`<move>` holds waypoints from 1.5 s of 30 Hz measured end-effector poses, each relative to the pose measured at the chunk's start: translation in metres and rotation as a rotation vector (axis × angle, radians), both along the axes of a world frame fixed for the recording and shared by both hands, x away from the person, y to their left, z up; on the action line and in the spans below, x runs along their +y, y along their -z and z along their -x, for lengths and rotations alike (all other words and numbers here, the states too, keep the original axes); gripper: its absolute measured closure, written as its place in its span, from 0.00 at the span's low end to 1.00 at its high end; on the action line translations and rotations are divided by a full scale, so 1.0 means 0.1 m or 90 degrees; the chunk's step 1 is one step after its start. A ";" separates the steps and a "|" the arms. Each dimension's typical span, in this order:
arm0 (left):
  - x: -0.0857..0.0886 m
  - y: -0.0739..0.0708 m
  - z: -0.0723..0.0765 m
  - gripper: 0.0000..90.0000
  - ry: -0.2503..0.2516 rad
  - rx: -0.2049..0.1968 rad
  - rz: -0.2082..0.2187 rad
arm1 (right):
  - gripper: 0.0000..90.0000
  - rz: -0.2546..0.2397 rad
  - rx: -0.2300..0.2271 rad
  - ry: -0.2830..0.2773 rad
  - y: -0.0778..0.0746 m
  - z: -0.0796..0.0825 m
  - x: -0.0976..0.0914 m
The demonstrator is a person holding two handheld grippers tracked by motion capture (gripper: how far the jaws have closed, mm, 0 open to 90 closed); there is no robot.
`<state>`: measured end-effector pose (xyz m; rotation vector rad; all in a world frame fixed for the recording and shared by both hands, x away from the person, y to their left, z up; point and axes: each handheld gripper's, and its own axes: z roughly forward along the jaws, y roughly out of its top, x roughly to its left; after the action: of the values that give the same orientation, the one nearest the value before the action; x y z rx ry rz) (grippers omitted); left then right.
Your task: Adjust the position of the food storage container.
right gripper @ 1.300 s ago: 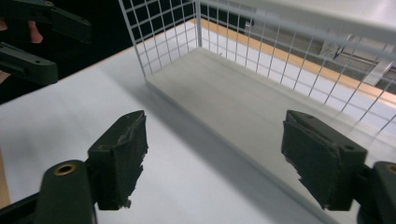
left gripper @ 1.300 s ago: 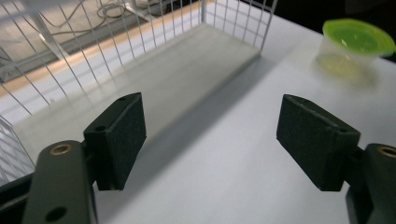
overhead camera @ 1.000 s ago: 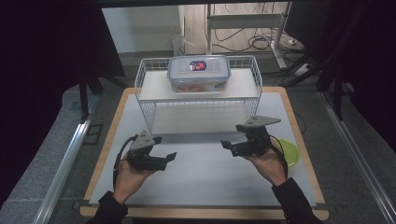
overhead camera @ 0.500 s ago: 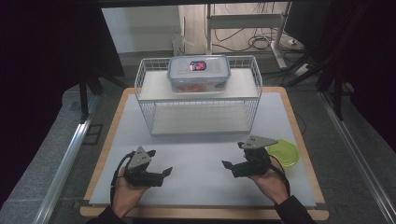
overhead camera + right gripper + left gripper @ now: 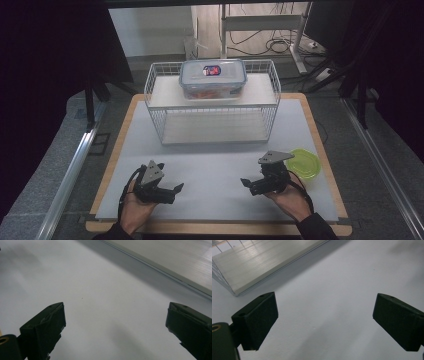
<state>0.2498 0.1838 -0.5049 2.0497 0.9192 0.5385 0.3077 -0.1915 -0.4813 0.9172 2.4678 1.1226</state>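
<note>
Low over the white mat (image 5: 215,165), near its front edge, a hand holds my left gripper (image 5: 176,189), its tips turned toward the middle. Its jaws have just been opening and stand wide, with bare mat between them in the left gripper view (image 5: 325,303). My right gripper (image 5: 246,184) mirrors it at the front right. Its jaws have likewise just been opening, and nothing lies between them (image 5: 115,308). A clear lidded container (image 5: 213,78) with red contents rests on the top shelf of a white wire rack (image 5: 165,127) at the back. A green round lid (image 5: 304,163) lies just right of the right gripper.
The mat sits on a wooden-edged board (image 5: 320,150). The rack's lower shelf (image 5: 257,262) has nothing on it and shows at the upper edge of both gripper views. Metal rails (image 5: 70,175) run along both sides of the table. Cables lie on the floor behind.
Both hands have sunk and drawn back toward the table's front edge. Both pairs of jaws stand wider apart than before.
</note>
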 end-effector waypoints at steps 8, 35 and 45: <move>-0.02 0.02 0.01 0.07 0.007 -0.013 -0.021 | 0.31 0.003 -0.015 0.043 -0.13 -0.02 -0.14; -0.06 0.04 0.01 0.08 0.022 -0.010 -0.033 | 1.00 0.008 -0.037 0.283 -0.37 -0.28 -1.44; -0.07 0.05 0.00 0.08 0.026 -0.001 -0.036 | 1.00 0.019 -0.026 0.346 -0.28 -0.30 -1.74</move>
<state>0.2495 0.1771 -0.5099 2.1133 0.8684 0.5495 0.3380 -0.3653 -0.4537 1.4213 2.0050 0.8947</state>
